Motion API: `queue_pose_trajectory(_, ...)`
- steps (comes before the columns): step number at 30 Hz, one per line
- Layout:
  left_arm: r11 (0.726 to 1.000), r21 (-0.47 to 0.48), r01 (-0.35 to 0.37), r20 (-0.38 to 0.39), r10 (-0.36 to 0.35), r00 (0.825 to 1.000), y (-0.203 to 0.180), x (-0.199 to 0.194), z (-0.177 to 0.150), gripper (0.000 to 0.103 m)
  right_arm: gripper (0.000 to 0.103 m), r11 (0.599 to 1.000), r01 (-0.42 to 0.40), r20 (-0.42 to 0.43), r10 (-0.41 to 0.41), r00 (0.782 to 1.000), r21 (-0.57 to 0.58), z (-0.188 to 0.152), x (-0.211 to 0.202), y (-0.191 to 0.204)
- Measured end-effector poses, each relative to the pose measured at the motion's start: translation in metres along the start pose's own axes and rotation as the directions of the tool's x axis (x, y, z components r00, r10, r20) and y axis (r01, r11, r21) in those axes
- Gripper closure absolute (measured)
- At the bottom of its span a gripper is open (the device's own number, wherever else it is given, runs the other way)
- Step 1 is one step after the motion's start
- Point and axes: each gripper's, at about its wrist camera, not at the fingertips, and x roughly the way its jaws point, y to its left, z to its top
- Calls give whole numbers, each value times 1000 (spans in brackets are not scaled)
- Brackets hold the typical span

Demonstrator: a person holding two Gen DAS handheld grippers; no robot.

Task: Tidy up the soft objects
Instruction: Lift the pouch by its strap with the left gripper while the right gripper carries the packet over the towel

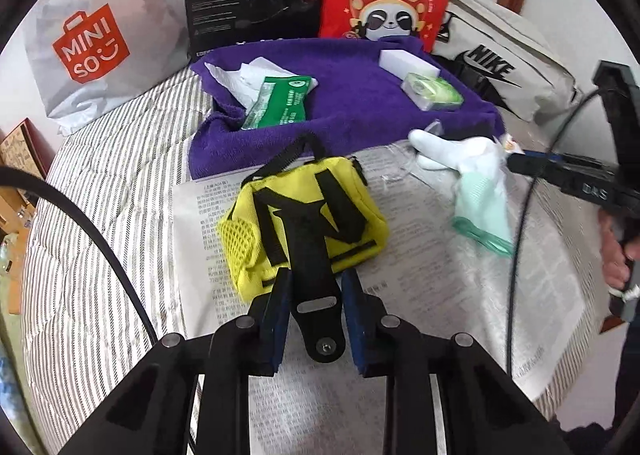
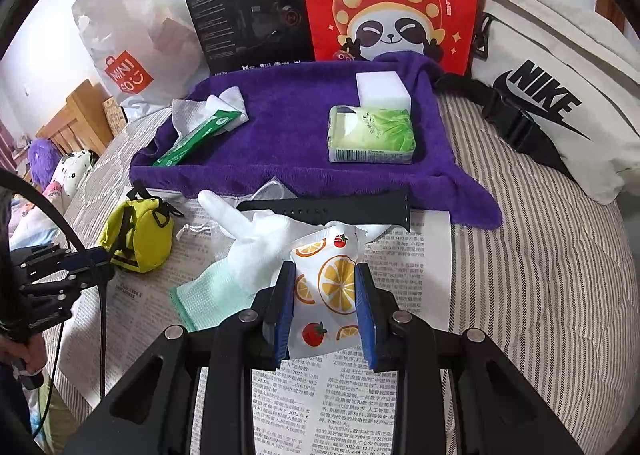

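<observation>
My left gripper (image 1: 316, 283) is shut on the black strap (image 1: 310, 267) of a yellow pouch (image 1: 308, 215) that lies on a newspaper (image 1: 400, 275). My right gripper (image 2: 325, 275) is shut on a white fruit-print packet (image 2: 326, 291) above the newspaper (image 2: 360, 395). A white glove with a mint cuff (image 2: 248, 251) lies just left of it, also seen in the left wrist view (image 1: 468, 175). A purple towel (image 2: 296, 127) behind holds a green wipes pack (image 2: 200, 139), a green tissue pack (image 2: 372, 135) and a white sponge block (image 2: 382, 89).
A black watch strap (image 2: 332, 209) lies at the towel's front edge. Behind stand a Miniso bag (image 1: 92, 43), a black box (image 2: 248, 15) and a red panda bag (image 2: 392, 3). A white Nike bag (image 2: 552, 95) lies at right on the striped bedding (image 2: 540, 255).
</observation>
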Motion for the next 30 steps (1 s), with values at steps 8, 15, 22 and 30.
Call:
queue_pose_trajectory(8, 1000, 5, -18, -35, 18, 999, -3, 17, -15, 76, 74, 1000, -10, 4, 10, 1000, -9, 2, 1, 6)
queue_pose_trajectory(15, 999, 18, -50, -23, 51, 998, -8, 21, -9, 79, 74, 1000, -8, -8, 7, 1000, -25, 0, 2, 11)
queue_pose_trajectory(22, 1000, -16, -13, 7, 13, 1000, 2, 3, -7, 79, 74, 1000, 0, -3, 0, 1000, -31, 1, -2, 13)
queue_pose_trajectory(30, 998, -64, 20, 51, -17, 999, 19, -23, -4, 79, 74, 999, -10, 15, 11, 1000, -44, 8, -5, 21)
